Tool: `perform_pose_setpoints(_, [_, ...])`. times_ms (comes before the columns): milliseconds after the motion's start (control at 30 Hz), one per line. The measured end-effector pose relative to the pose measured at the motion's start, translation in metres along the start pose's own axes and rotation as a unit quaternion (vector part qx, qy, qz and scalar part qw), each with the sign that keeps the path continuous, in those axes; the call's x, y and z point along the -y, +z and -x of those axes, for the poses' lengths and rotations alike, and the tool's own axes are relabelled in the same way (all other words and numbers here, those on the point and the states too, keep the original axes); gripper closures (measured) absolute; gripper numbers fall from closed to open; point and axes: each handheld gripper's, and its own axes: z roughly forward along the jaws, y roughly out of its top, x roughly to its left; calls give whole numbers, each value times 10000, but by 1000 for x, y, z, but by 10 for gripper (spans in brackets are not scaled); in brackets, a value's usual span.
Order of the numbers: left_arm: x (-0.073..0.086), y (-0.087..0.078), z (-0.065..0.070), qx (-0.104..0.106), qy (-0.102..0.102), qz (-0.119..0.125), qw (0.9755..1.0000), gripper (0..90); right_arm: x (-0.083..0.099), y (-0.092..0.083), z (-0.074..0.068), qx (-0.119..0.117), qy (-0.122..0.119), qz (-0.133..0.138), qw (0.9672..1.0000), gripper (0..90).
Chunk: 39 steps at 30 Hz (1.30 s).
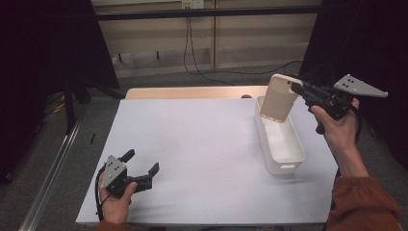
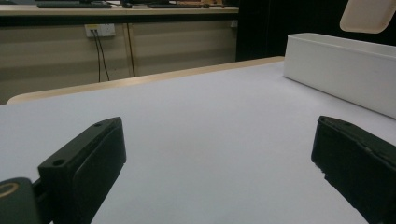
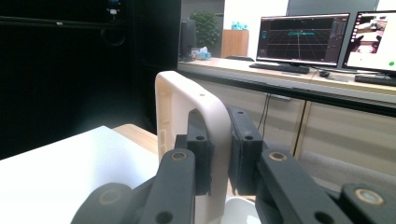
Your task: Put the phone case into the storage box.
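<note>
Right gripper [image 1: 294, 87] | jaws clamped on beige phone case [image 1: 279, 98], held above far end of white bin [image 1: 284, 166], right side | left gripper [image 1: 142, 168] | jaws apart, empty, near left | risk: thin edge grip, case may twist free.

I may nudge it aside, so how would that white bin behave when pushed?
The white bin looks thin-walled and empty, so probably light. Long and low on the smooth table, it would likely slide rather than tip; a push near one end might swivel it.
</note>
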Motion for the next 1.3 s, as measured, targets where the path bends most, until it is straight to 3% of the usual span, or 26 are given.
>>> perform_pose_setpoints(333, [0, 0, 1, 8, -3, -8, 10000, 26, 12, 9, 15, 63, -55, -82, 9999, 809])
perform_pose_setpoints(1300, [1, 2, -1, 64, -56, -101, 9999, 30, 36, 36, 39, 249, -90, -285, 9992, 809])
